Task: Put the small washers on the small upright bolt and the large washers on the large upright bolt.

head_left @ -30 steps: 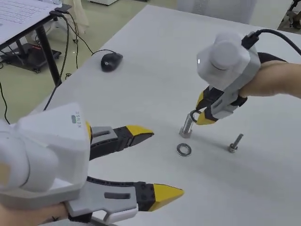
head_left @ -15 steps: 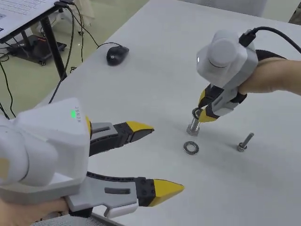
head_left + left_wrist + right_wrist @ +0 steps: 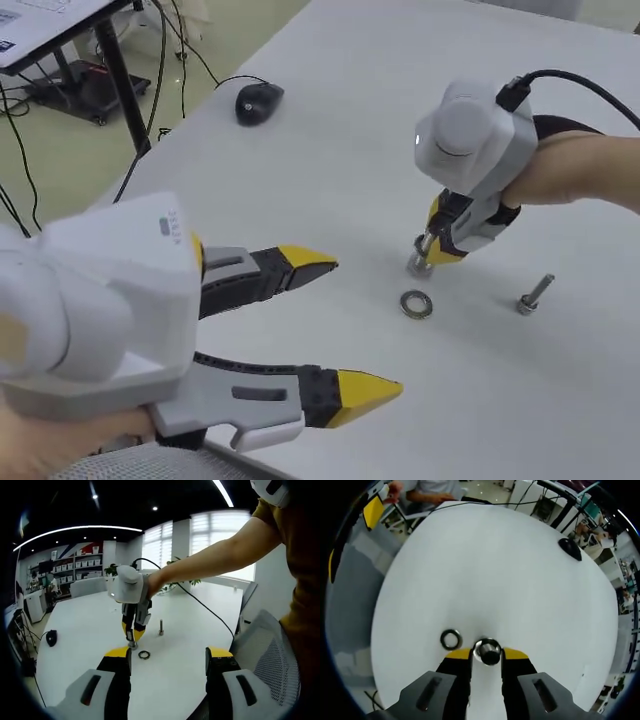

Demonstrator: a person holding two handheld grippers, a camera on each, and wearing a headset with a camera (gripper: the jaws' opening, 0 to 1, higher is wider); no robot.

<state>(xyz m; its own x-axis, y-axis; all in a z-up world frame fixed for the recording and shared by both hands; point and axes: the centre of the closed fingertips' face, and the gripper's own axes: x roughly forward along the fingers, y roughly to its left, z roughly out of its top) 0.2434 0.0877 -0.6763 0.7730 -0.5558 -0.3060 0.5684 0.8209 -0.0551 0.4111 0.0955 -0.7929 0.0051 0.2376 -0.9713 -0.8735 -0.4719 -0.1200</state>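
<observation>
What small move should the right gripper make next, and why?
Probably open the right gripper a little, so the held washer can drop down the large upright bolt. Its fingers flank the bolt top, the washer seems ringed around it, and a loose washer lies on the table.

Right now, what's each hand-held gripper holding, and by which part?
Right hand-held gripper: silver steel ring washer, pinched across its outer rim, over the large upright bolt. Left hand-held gripper: nothing, open.
</observation>
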